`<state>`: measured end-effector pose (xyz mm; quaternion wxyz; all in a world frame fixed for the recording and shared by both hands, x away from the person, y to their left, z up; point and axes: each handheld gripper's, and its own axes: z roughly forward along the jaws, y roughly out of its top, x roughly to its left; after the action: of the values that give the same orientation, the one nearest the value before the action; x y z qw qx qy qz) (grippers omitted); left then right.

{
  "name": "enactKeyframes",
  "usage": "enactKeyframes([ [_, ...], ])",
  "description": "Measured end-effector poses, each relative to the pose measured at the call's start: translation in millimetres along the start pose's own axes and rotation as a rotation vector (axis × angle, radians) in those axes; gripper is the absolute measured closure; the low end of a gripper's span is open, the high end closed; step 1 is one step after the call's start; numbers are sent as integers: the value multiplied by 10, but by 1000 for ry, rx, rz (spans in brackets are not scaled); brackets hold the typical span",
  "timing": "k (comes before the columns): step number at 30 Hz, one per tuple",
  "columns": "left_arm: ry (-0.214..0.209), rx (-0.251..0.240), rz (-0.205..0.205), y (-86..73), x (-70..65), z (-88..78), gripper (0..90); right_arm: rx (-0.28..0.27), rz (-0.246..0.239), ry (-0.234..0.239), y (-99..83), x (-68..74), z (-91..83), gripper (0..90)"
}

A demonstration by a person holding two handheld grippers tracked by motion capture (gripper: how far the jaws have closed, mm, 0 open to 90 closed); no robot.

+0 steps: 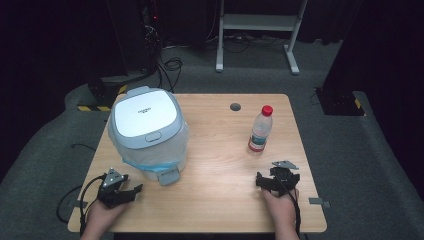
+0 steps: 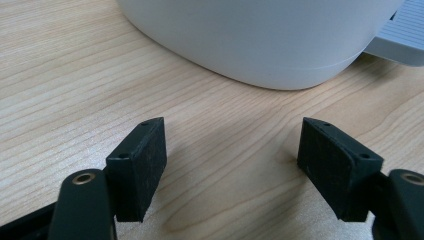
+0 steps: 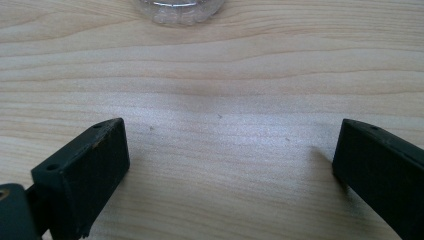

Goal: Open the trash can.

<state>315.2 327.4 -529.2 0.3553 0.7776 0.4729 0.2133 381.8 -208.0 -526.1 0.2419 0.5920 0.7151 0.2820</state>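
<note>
**Both grippers rest open at the near edge, bin and bottle ahead**

In the high view, a wooden table (image 1: 215, 150) carries a white pedal bin (image 1: 148, 132) with a grey-blue lid and a plastic liner at its left half, and a water bottle (image 1: 260, 129) with a red cap standing upright on the right half. The left gripper (image 1: 131, 190) sits at the near left corner in the person's hand, just in front of the bin and apart from it. The right gripper (image 1: 272, 177) sits at the near right, in front of the bottle with bare wood between them. Each trails a black cable.

In the left gripper view, the two black jaws stand wide apart over bare table (image 2: 75, 75), with nothing between them. The rounded white base of the pedal bin (image 2: 260, 40) rises close ahead, its grey pedal (image 2: 402, 40) at the upper right.

In the right gripper view, the jaws are likewise spread wide and hold nothing. Wood grain lies between them, and the clear ribbed foot of the water bottle (image 3: 177, 10) shows at the top edge, well apart from the jaws.
</note>
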Motion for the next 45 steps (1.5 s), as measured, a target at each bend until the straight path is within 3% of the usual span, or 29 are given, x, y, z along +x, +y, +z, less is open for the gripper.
enactKeyframes([
  [20,4,4,2,-7,2,-14,285,-3,1,0,-4,6,-7,30],
  [22,5,1,1,-8,1,-15,289,-19,-5,3,-16,8,-28,123],
  [24,-1,-7,5,-9,2,-20,350,-55,-9,-1,-49,20,-78,365],
  [25,-5,-10,7,-9,2,-21,365,-63,-19,3,-57,18,-101,432],
  [27,-14,-11,13,-14,-2,-29,411,-55,-28,6,-61,29,-135,532],
  [28,-14,-11,13,-14,-2,-29,434,-55,-28,6,-61,29,-135,532],
  [30,-12,-17,16,-17,-6,-37,478,-77,-28,52,-69,44,-205,674],
  [31,-12,-17,16,-17,-6,-37,496,-77,-28,52,-69,44,-205,674],
  [32,-11,-22,14,-19,-6,-39,528,-105,-45,70,-61,70,-260,758],
  [36,13,-25,24,-7,-20,-37,659,-159,-71,113,-23,183,-375,876],
  [39,24,-11,45,21,-30,-43,809,-194,-110,144,23,337,-451,895],
  [40,28,-17,33,36,-30,-50,854,-199,-132,148,45,405,-468,896],
  [42,36,-35,10,73,-12,-63,891,-206,-182,165,94,548,-475,896],
  [43,36,-35,10,73,-12,-63,891,-206,-182,165,94,548,-475,896],
  [45,59,-37,1,129,5,-59,891,-198,-216,193,167,717,-458,896],
])
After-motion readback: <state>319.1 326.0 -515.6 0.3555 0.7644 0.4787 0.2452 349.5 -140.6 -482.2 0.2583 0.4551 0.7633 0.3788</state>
